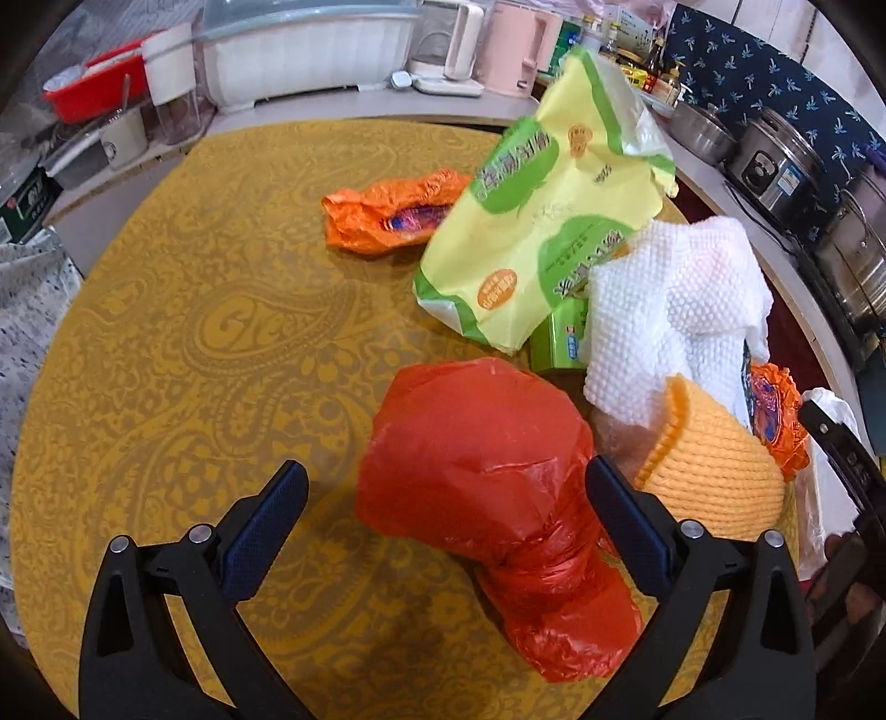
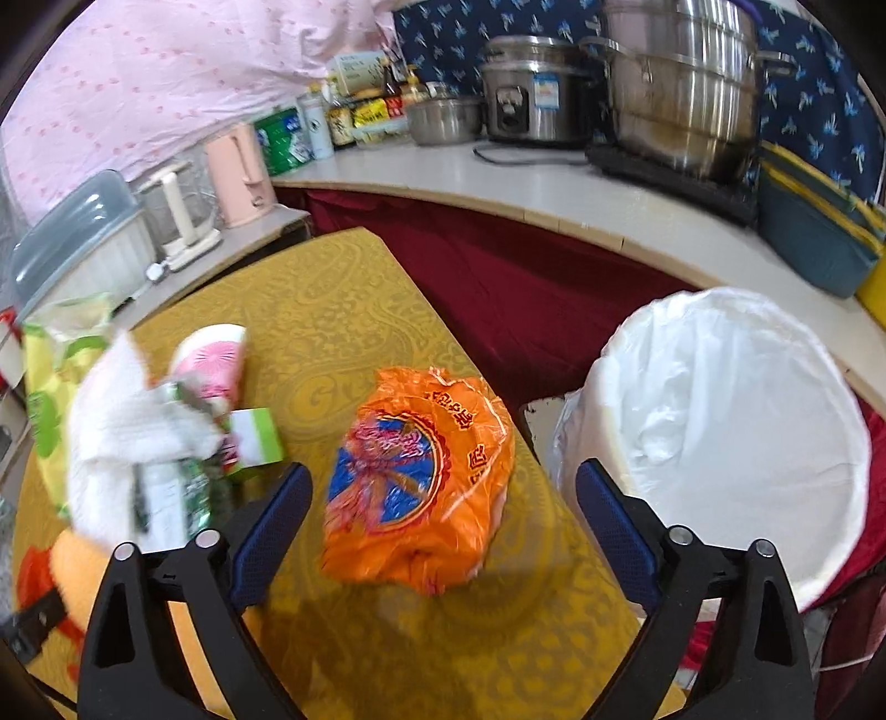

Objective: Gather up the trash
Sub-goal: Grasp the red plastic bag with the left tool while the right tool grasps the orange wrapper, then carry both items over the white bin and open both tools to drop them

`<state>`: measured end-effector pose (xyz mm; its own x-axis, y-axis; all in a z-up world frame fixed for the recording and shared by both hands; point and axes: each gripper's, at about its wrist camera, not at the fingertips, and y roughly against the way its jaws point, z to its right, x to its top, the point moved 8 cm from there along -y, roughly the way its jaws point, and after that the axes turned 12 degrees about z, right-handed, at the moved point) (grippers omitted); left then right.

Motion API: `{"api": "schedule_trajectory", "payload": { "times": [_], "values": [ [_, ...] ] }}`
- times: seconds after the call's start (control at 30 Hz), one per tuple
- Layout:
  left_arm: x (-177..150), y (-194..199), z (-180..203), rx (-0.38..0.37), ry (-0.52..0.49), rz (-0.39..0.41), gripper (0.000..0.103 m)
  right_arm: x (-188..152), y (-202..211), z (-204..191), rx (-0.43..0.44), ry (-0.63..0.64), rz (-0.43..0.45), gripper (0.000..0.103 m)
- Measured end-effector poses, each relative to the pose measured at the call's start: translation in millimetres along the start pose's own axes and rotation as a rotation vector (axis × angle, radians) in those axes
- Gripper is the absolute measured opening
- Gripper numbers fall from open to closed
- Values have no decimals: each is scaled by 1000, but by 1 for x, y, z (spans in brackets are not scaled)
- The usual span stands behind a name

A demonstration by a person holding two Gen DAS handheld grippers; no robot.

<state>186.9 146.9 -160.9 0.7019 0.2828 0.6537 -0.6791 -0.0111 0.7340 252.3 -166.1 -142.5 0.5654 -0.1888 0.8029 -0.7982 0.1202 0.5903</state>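
My left gripper (image 1: 446, 501) is open, its jaws on either side of a red plastic bag (image 1: 487, 487) lying on the yellow table (image 1: 194, 332). Beyond it lie a yellow-green wrapper (image 1: 531, 221), a white paper towel (image 1: 670, 315), an orange knitted thing (image 1: 714, 465), a small green box (image 1: 559, 343) and an orange bag (image 1: 387, 213). My right gripper (image 2: 443, 498) is open around another orange printed bag (image 2: 421, 482) near the table's right edge. A white-lined trash bin (image 2: 736, 421) stands just right of the table.
Counters run behind the table with a dish rack (image 1: 310, 44), kettles (image 1: 515, 44), bottles, and steel pots (image 2: 675, 83). A dark red cloth (image 2: 498, 288) hangs between table and counter. The towel (image 2: 127, 426) and green box (image 2: 255, 437) lie to the left in the right wrist view.
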Motion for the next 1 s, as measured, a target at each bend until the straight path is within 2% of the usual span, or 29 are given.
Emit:
{"api": "schedule_trajectory", "payload": {
  "times": [0.07, 0.13, 0.2, 0.27, 0.33, 0.47, 0.57, 0.77, 1.0],
  "values": [
    [-4, -4, 4, -23, -5, -6, 91, -5, -12, 2, 2, -21, -25, 84],
    [-6, -5, 8, -38, -16, -3, 88, -12, -24, 3, 11, -41, -55, 73],
    [-7, -4, 12, -61, -30, 5, 76, -17, -29, 2, 20, -49, -74, 66],
    [-8, -1, 16, -73, -40, 8, 71, -20, -32, 0, 34, -57, -88, 57],
    [-8, 3, 17, -71, -47, 20, 66, -23, -32, -3, 53, -61, -90, 41],
    [-8, 8, 15, -89, -41, 22, 57, -24, -24, -11, 101, -60, -78, 19],
    [-5, 13, 12, -85, -51, 32, 41, -23, -16, -14, 110, -43, -60, 15],
    [5, 32, 4, -75, -50, 68, 39, -9, 11, -8, 100, -38, 2, 13],
    [23, 77, 9, -85, -69, 152, 39, 16, 58, 12, 80, -55, 99, 13]
  ]
}}
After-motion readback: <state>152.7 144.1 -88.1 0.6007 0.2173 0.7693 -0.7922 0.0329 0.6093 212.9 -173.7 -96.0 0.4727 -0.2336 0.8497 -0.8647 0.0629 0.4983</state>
